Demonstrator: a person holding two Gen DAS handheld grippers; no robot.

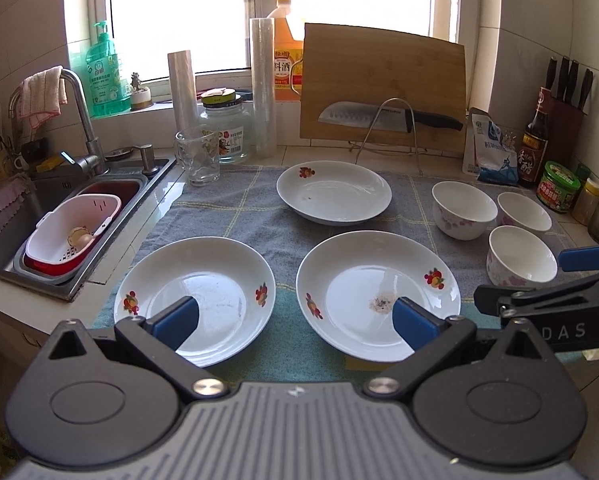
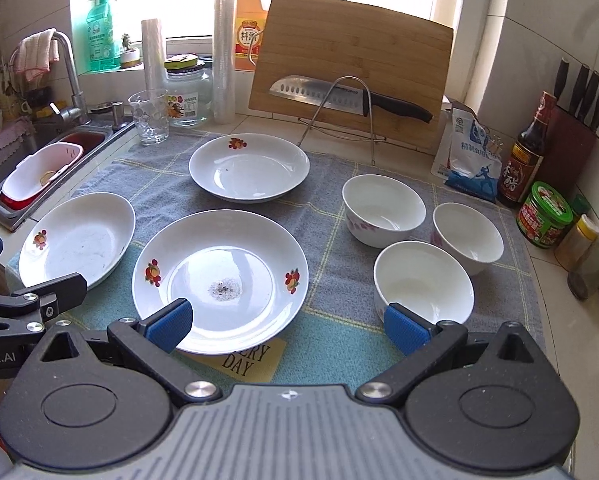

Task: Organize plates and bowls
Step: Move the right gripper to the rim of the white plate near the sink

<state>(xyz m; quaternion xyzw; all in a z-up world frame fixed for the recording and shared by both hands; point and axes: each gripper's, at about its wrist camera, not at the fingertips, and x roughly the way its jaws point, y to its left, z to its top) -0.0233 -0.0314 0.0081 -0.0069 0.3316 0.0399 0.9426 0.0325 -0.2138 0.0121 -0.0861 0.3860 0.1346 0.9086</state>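
Observation:
Three white plates with fruit prints lie on a grey-blue towel [image 1: 259,220]: a near-left plate [image 1: 195,292], a near-middle plate [image 1: 375,292] with a dark speck patch, and a far plate [image 1: 333,192]. Three white bowls with pink flowers cluster at the right: [image 1: 463,210], [image 1: 524,212], [image 1: 521,256]. My left gripper [image 1: 295,320] is open above the near edge, between the two near plates. My right gripper [image 2: 289,324] is open, hovering over the near-middle plate [image 2: 219,276] and the nearest bowl [image 2: 423,284]. Both hold nothing.
A sink [image 1: 59,216] with a white-and-red basket lies at the left, beside a faucet [image 1: 79,116]. Behind the towel stand a glass mug [image 1: 197,156], a jar [image 1: 225,128], plastic rolls, a cutting board [image 1: 383,84] with a knife. Bottles, jars and a knife block [image 2: 571,140] crowd the right.

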